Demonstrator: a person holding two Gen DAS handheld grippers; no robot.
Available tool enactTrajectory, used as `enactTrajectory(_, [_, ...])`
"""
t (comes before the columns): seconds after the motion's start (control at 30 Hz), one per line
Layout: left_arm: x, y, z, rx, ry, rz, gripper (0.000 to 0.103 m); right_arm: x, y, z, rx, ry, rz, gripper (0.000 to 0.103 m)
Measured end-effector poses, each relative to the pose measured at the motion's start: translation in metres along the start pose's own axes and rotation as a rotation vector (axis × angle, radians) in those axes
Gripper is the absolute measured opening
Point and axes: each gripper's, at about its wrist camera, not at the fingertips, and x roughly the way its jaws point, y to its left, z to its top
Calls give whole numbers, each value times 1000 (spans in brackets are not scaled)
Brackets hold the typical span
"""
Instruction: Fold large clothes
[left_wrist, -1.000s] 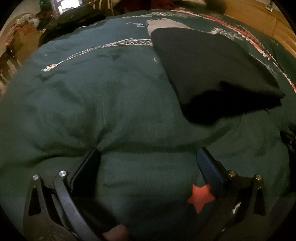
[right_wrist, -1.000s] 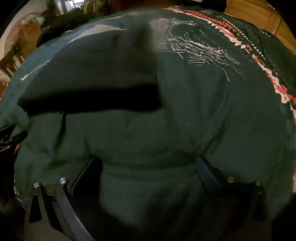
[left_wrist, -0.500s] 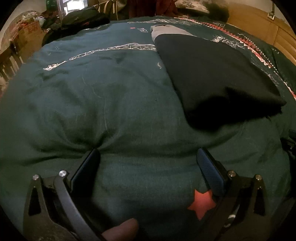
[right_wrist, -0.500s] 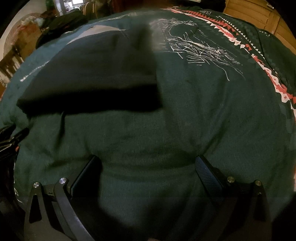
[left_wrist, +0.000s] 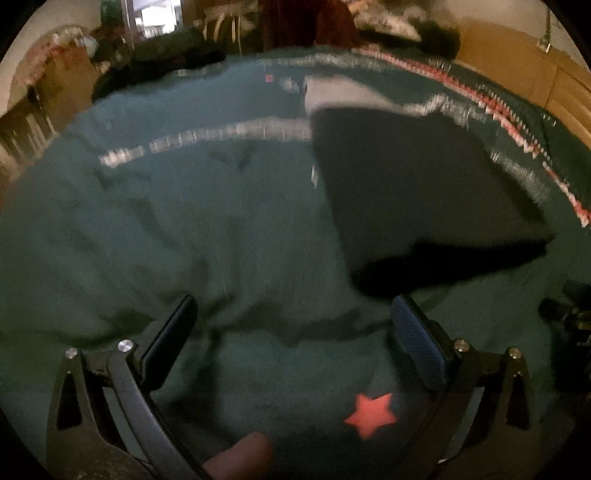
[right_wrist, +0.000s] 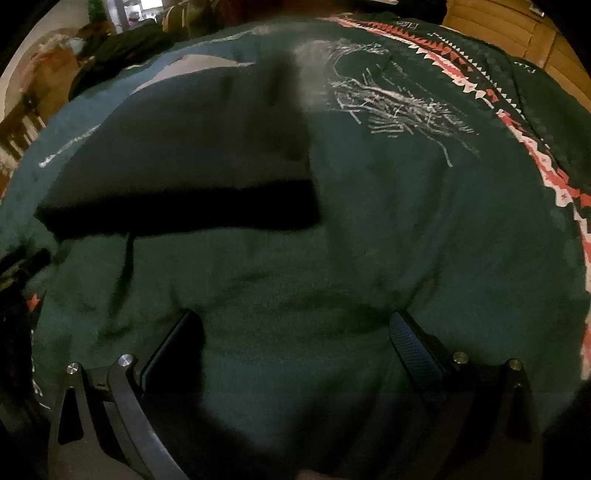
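Observation:
A folded black garment (left_wrist: 417, 184) with a grey band at its far end lies on a dark green bedspread (left_wrist: 184, 221). In the left wrist view it sits ahead and to the right of my left gripper (left_wrist: 291, 317), which is open with only the bedspread between its fingers. The right wrist view shows the same black garment (right_wrist: 192, 158) ahead and to the left of my right gripper (right_wrist: 295, 328), also open over bare bedspread (right_wrist: 406, 221). Neither gripper touches the garment.
The bedspread carries white stitched patterns (right_wrist: 391, 107) and a red-and-white border (right_wrist: 535, 158) at the right. A wooden wall (left_wrist: 517, 70) stands far right. Dark bags and clutter (left_wrist: 159, 55) lie beyond the bed's far left edge. A fingertip (left_wrist: 240, 454) shows at the bottom.
The left wrist view has pulled back and tilted up slightly, so more of the room shows and the image blurs. The right gripper has barely moved. Both grippers stay open.

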Motion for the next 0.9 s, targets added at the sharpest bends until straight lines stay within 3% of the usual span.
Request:
enactTrajectory(0.1, [-31, -11, 24, 7, -59, 12, 103, -19, 2, 6, 7, -16, -7, 103])
enactTrajectory(0.2, [-57, -19, 44, 14, -102, 20, 103, -54, 5, 16, 9, -89, -8, 103])
enactTrajectory(0.27, [-72, -25, 58, 20, -110, 45, 103, -81, 8, 24, 17, -138, -7, 103])
enactTrajectory(0.43, [-102, -38, 79, 21, -131, 24, 103, -147, 15, 48, 27, -255, -15, 103])
enactTrajectory(0.63, [-116, -45, 80, -12, -138, 1, 103, -211, 27, 71, 15, -351, -19, 103])
enactTrajectory(0.9, [-121, -52, 80, -18, -128, -10, 103, -247, 43, 72, -5, -401, -62, 103])
